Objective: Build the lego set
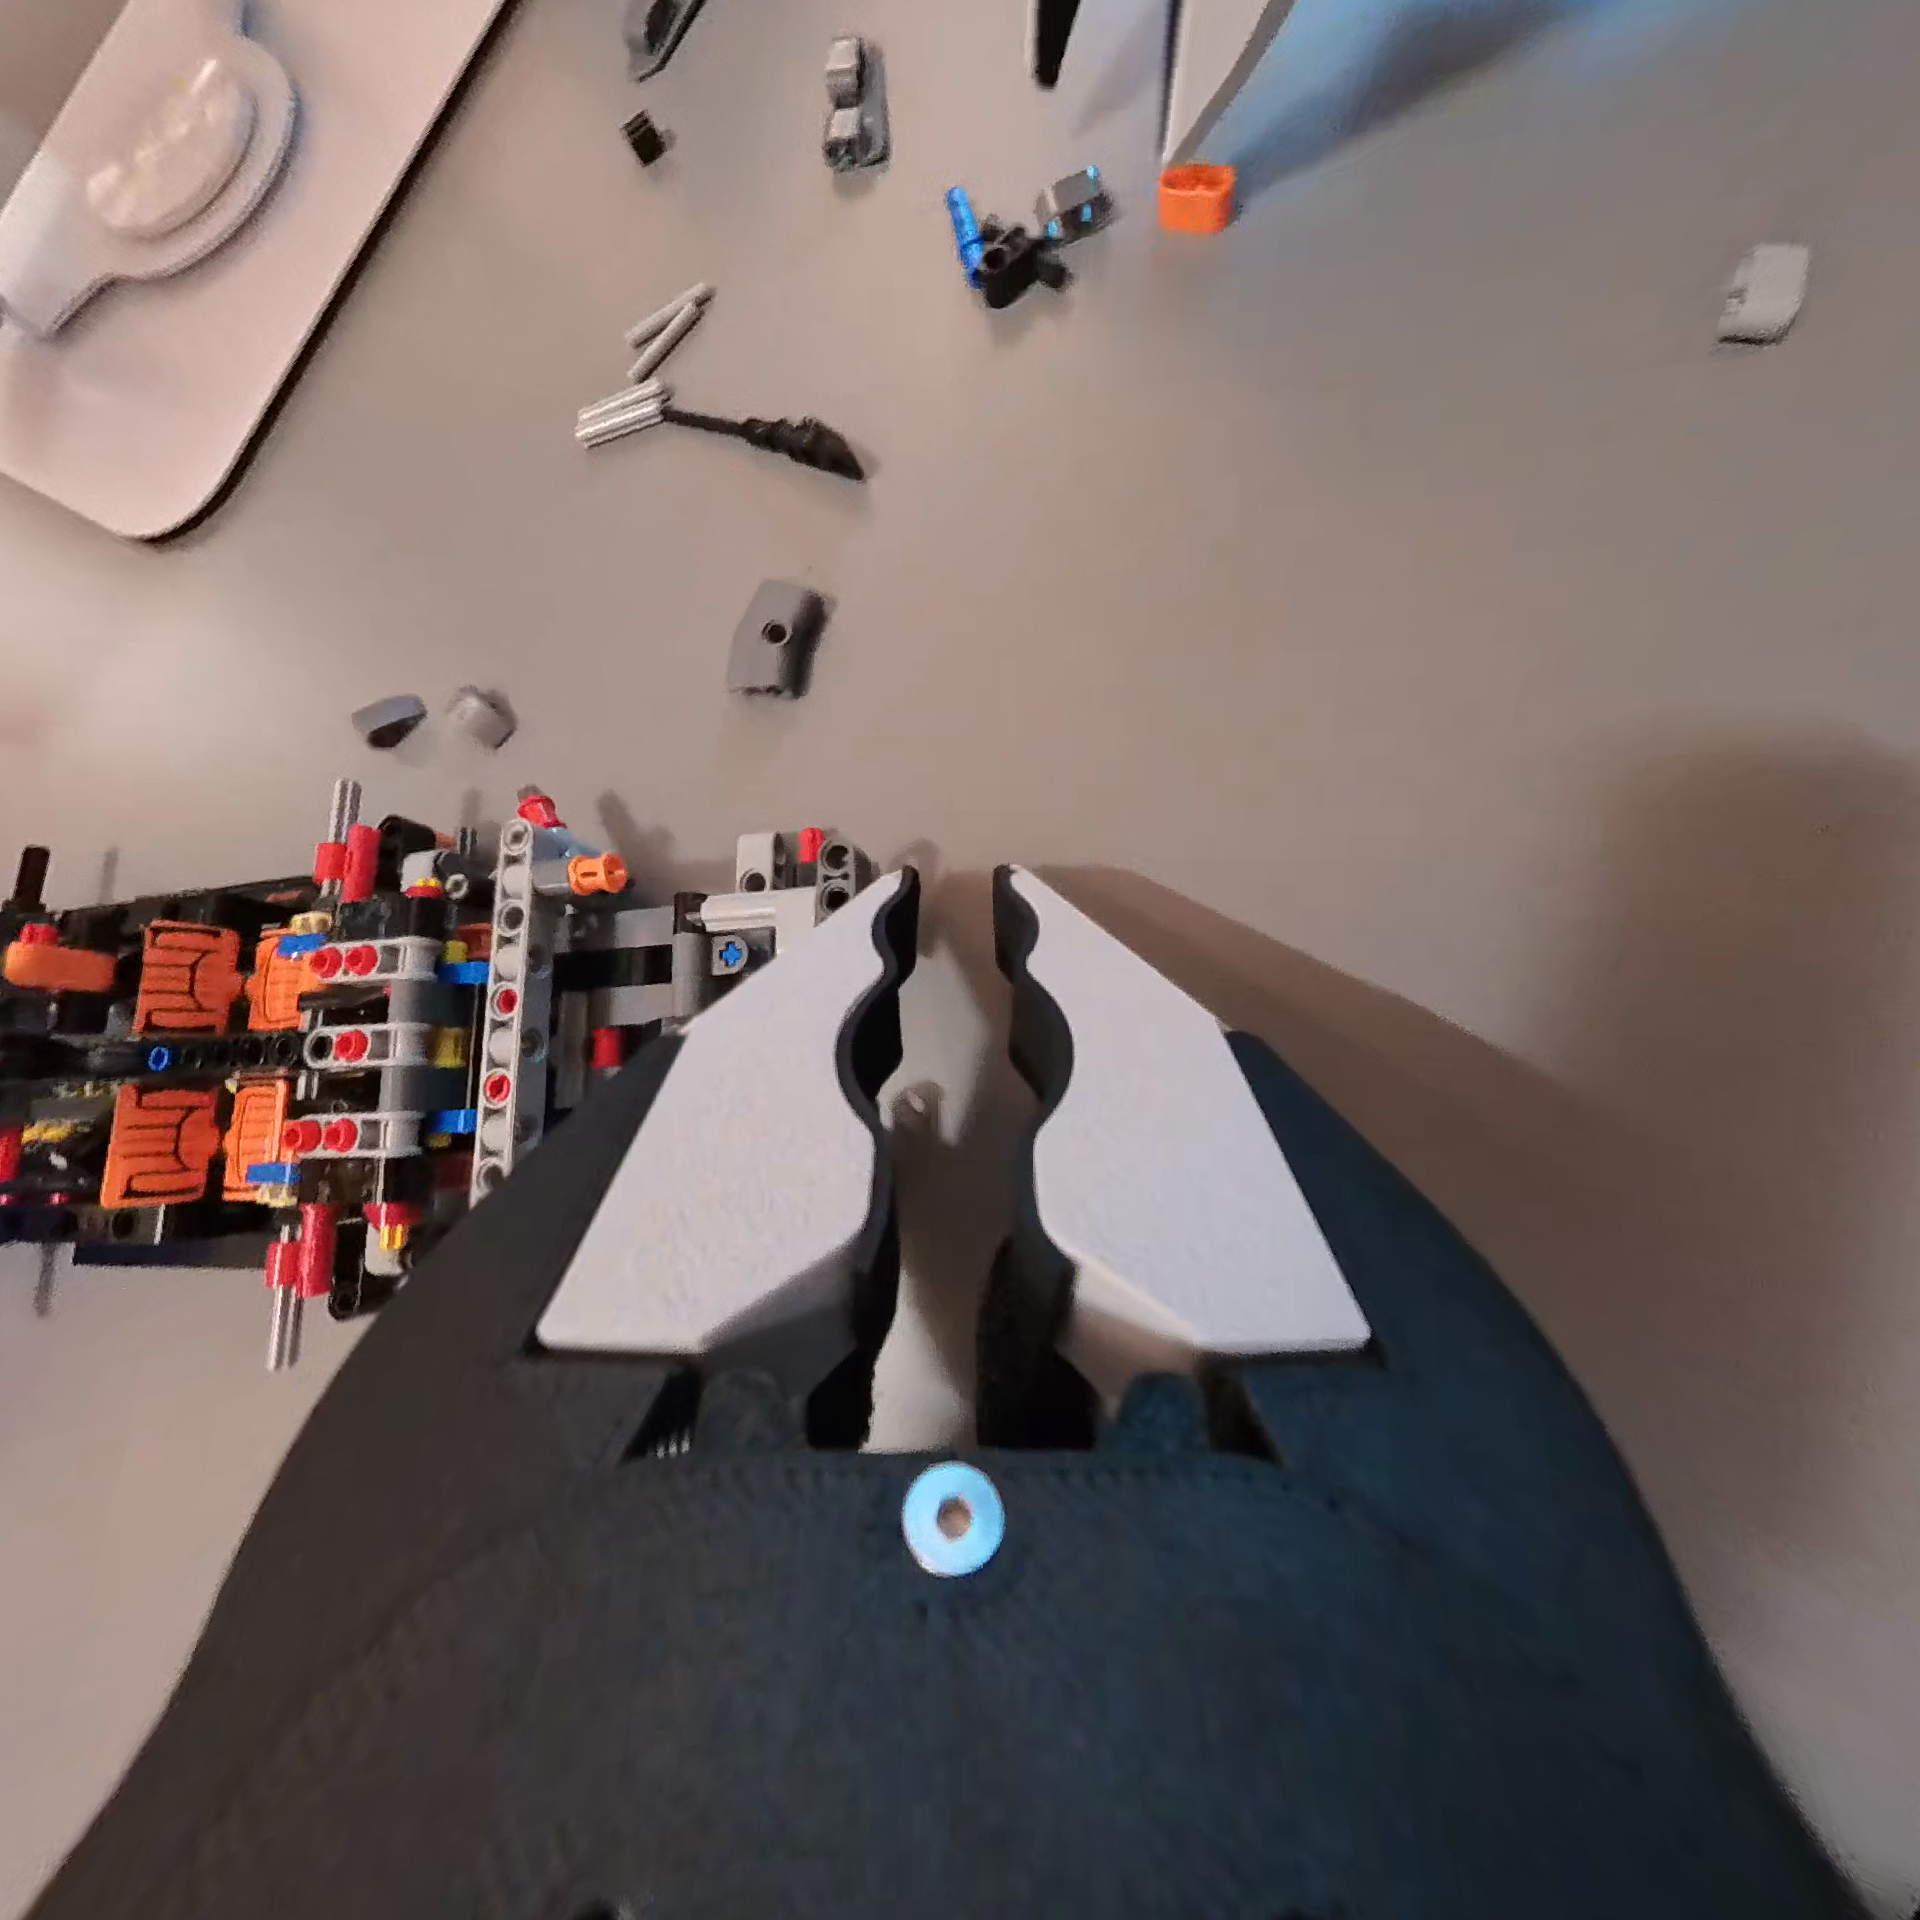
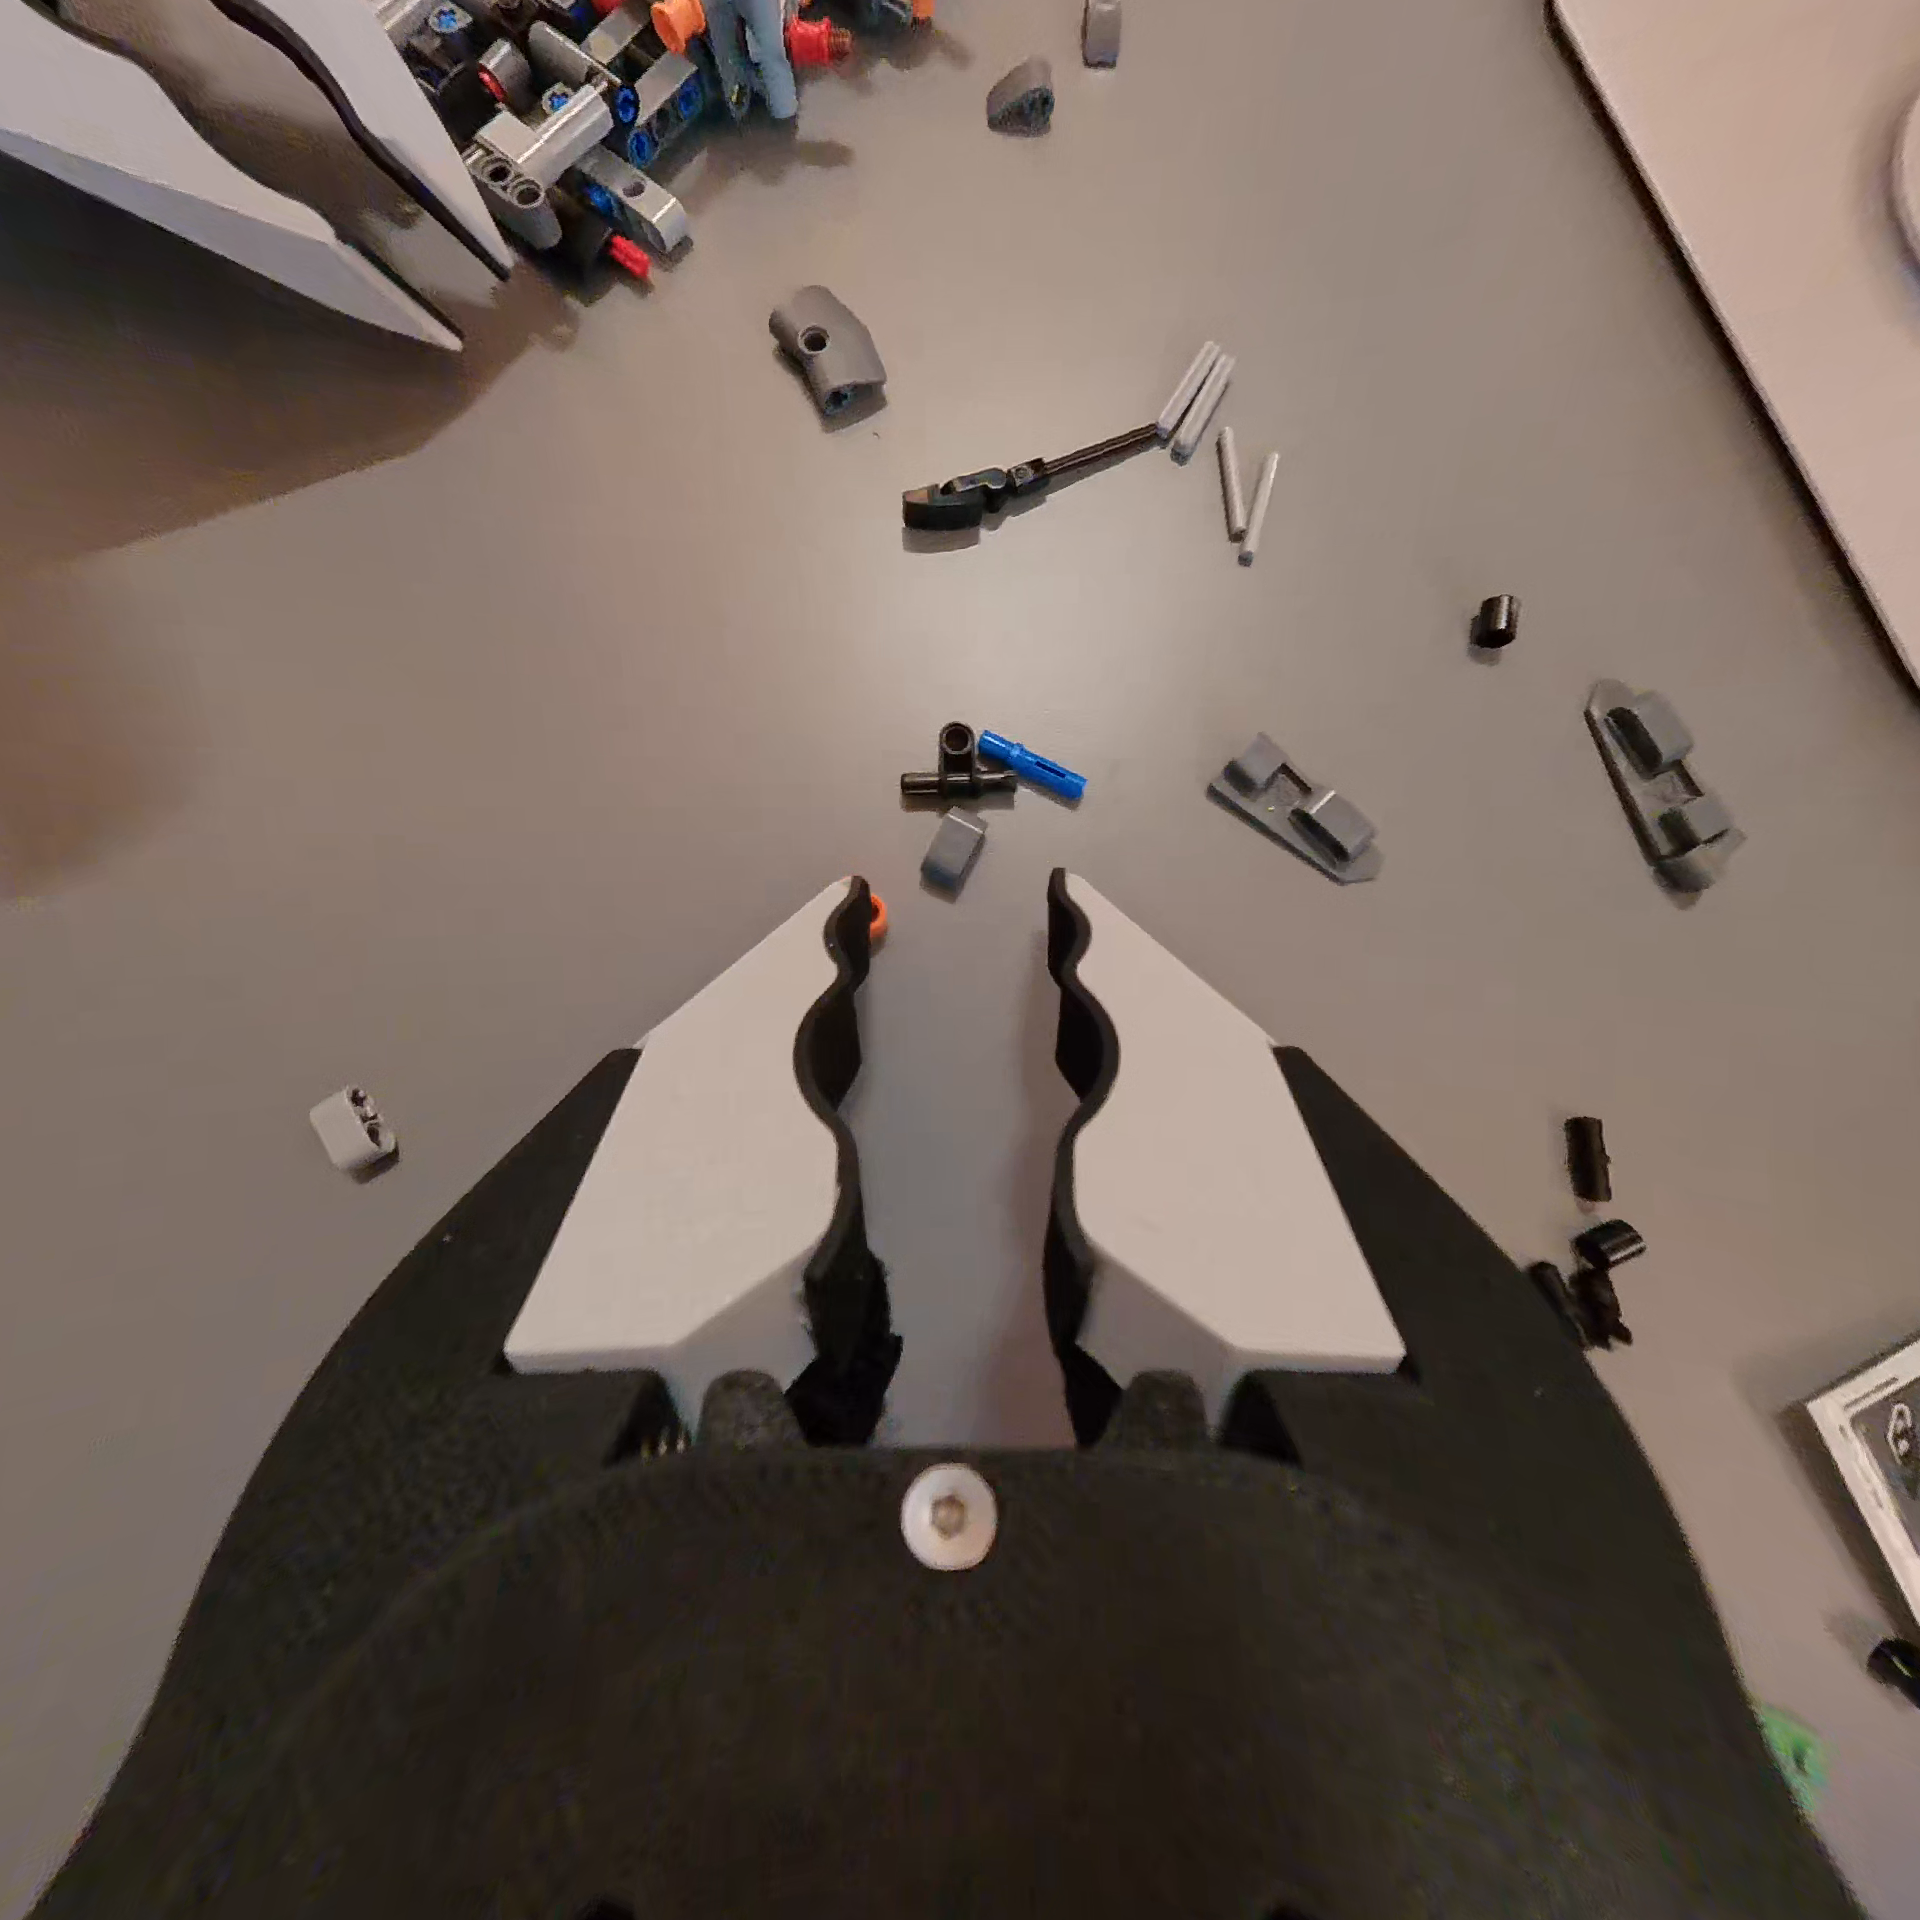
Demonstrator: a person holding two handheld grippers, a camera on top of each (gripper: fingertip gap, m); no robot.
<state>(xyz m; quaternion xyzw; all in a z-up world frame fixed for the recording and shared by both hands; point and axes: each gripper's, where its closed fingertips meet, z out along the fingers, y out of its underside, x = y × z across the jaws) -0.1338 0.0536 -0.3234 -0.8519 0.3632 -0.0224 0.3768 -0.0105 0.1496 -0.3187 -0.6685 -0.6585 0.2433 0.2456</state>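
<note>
The part-built Lego model [image 1: 312, 1039], orange, black, grey and red, lies on the grey table left of my left gripper [image 1: 957, 883]. Its jaws stand narrowly apart beside the model's grey end beam [image 1: 800, 873]. A small pale bit [image 1: 914, 1103] shows in the gap, not clamped. My right gripper [image 2: 956, 894] is open over loose parts. A small orange piece [image 2: 876, 920] sits against its left fingertip, partly hidden. A small grey brick [image 2: 954, 850], a black connector [image 2: 951, 774] and a blue pin [image 2: 1031, 766] lie just ahead. The model [image 2: 582, 135] and the left gripper [image 2: 312, 156] show at the top left.
Grey axles [image 2: 1195, 400], a black lever piece [image 2: 1018, 478], a curved grey piece [image 2: 826, 348], two grey panels [image 2: 1294, 810] and black pins [image 2: 1590, 1278] lie scattered. A white tray [image 1: 156, 312] stands at the far left, a booklet [image 2: 1870, 1455] at the right edge. About 15 cm separates my left fingertips from my right.
</note>
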